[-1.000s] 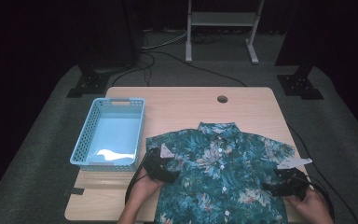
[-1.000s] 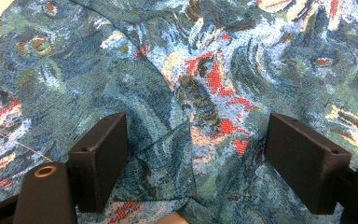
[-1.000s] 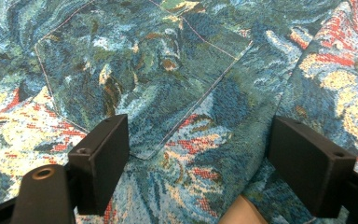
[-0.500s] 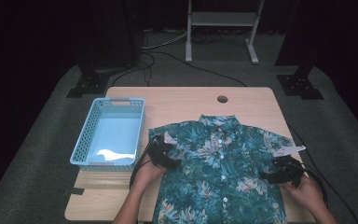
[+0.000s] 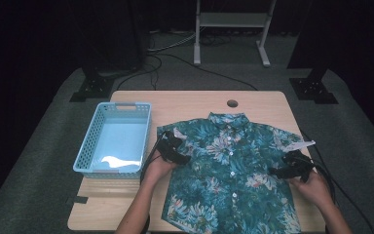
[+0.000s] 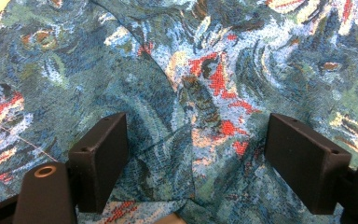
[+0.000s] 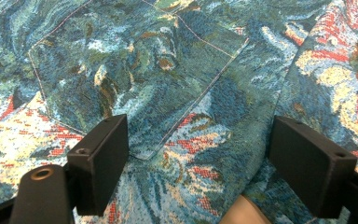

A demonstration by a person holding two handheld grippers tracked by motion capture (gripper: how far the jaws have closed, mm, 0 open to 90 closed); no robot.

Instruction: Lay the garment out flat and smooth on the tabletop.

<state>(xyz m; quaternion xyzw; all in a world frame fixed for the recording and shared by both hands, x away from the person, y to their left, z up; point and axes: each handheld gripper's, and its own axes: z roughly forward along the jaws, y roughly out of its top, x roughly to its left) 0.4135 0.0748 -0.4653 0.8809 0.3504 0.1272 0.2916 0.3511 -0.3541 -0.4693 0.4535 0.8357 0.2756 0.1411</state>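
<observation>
On the pale wooden desk (image 5: 126, 204), a teal short-sleeved shirt with a floral print and white buttons (image 5: 233, 175) is lying face up, collar pointing away from the person and hem reaching the near edge. Left of the shirt, a light blue slotted plastic basket (image 5: 90, 151) is standing just beside its sleeve. The left claw (image 5: 177, 157) is resting over the shirt's left shoulder area, next to the sleeve; in the left gripper view its jaws are standing wide apart above the printed cloth (image 6: 191, 93), with nothing pinched between them. The right claw (image 5: 280, 171) is sitting at the opposite side of the shirt, near the right sleeve, and in the right gripper view its jaws are likewise spread wide over the fabric around the stitched chest pocket (image 7: 140, 84), gripping nothing.

Compared with a second ago, both claws are now lying farther up the shirt, toward its collar, the left one having shifted away from the near edge and the right one likewise. The shirt and basket are lying as before.
</observation>
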